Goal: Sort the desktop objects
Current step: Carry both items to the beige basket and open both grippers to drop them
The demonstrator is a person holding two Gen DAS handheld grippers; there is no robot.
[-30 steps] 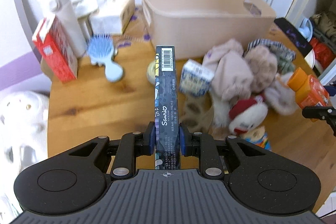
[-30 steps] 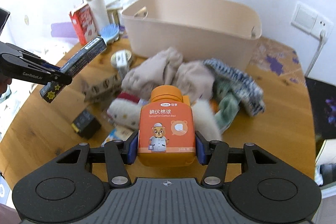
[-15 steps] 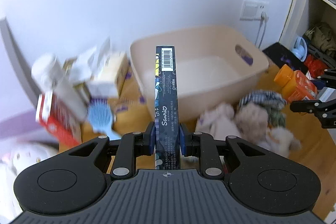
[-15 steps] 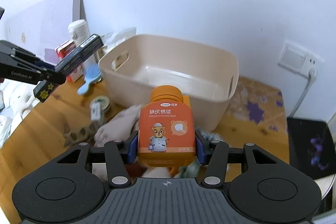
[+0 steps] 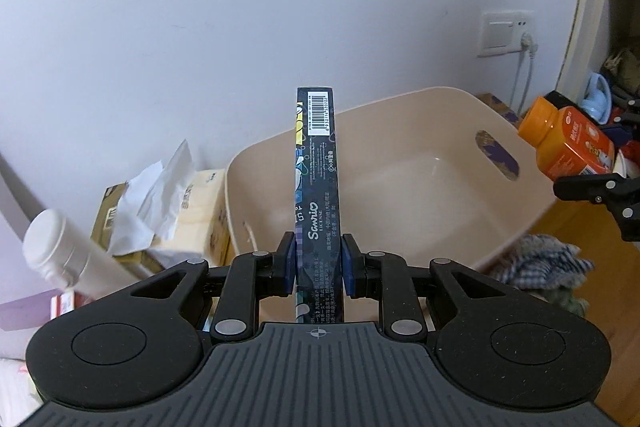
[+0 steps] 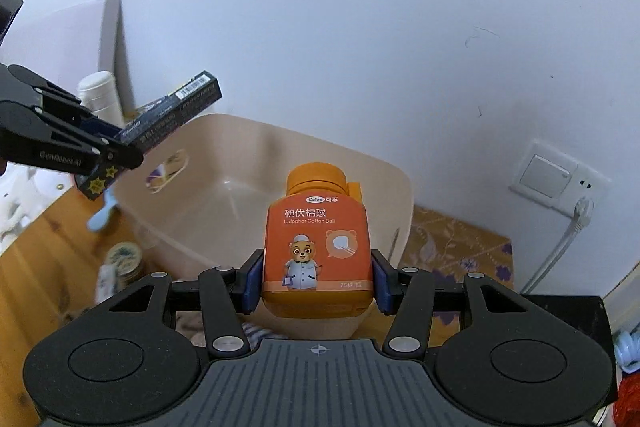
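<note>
Both grippers are loaded and both are aimed at the same beige tub (image 5: 400, 187), so the whole next move comes down to who's lined up over the opening. The left gripper (image 5: 319, 259) is clamped on a long dark box (image 5: 318, 187), pads pressing its narrow faces near the lower end, and the box's long axis runs straight out ahead along the fingers, with the barcode end poking up over the tub's near rim. From the right wrist view that same box slants across the tub's left corner, so the tub lies ahead and below it. The right gripper (image 6: 316, 287) is squeezing an orange cotton-ball bottle (image 6: 316, 247) by its flat sides, cap pointing away, tub interior directly behind and below it. Honestly the right one looks a bit more centred over the tub; the left is hanging at the corner. My guess is either could let go soon, but the long box probably wants tipping so it doesn't catch the rim.
</note>
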